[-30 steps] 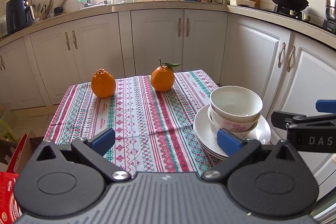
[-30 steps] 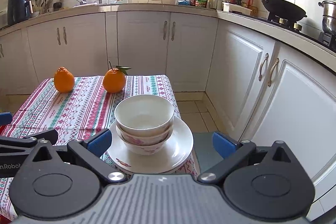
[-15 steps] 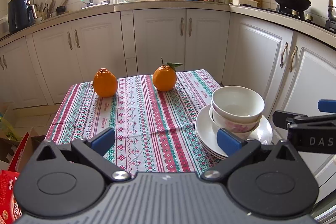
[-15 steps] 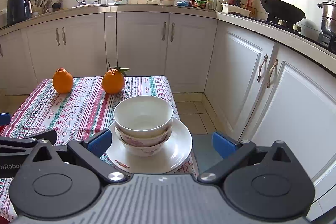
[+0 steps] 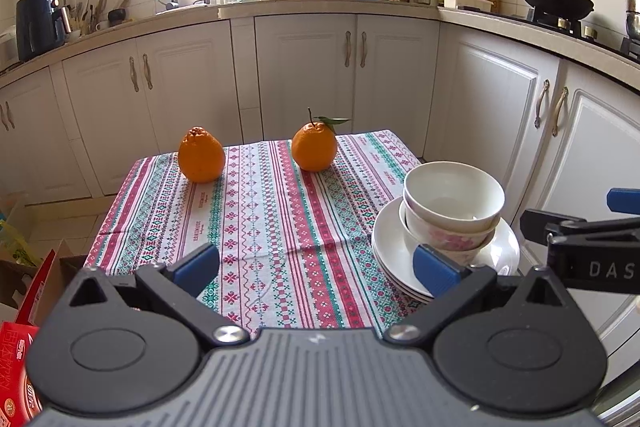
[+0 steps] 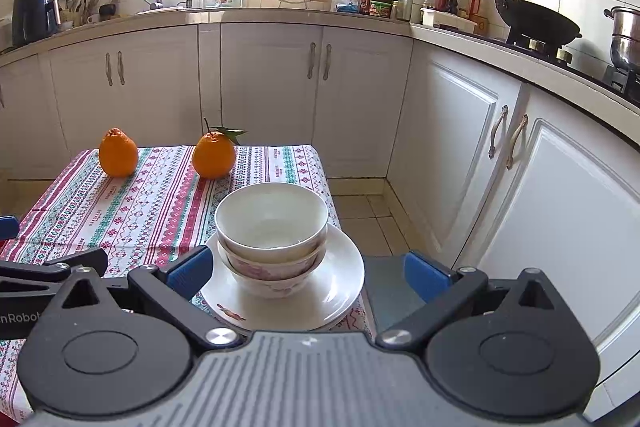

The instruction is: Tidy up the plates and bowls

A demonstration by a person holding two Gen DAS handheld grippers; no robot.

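Note:
A plain white bowl (image 5: 454, 193) (image 6: 272, 217) nests in a pink-flowered bowl (image 5: 448, 237) (image 6: 276, 273), and both rest on a stack of white plates (image 5: 390, 255) (image 6: 340, 287) at the near right corner of the small table. My left gripper (image 5: 316, 265) is open over the striped cloth, left of the stack, its right pad close to the plates' rim. My right gripper (image 6: 308, 273) is open just in front of the stack, holding nothing. Each gripper also shows at the edge of the other's view.
Two oranges (image 5: 201, 155) (image 5: 314, 146) sit at the far side of the striped tablecloth (image 5: 272, 211). White cabinets (image 6: 452, 143) run behind and along the right. A wok (image 6: 536, 21) and pot stand on the stove. Red cardboard boxes (image 5: 24, 307) lie on the floor at left.
Both views have risen and pulled back slightly, so the table and stack sit a little lower in frame. The bowls and plates have not moved. Both grippers stay open.

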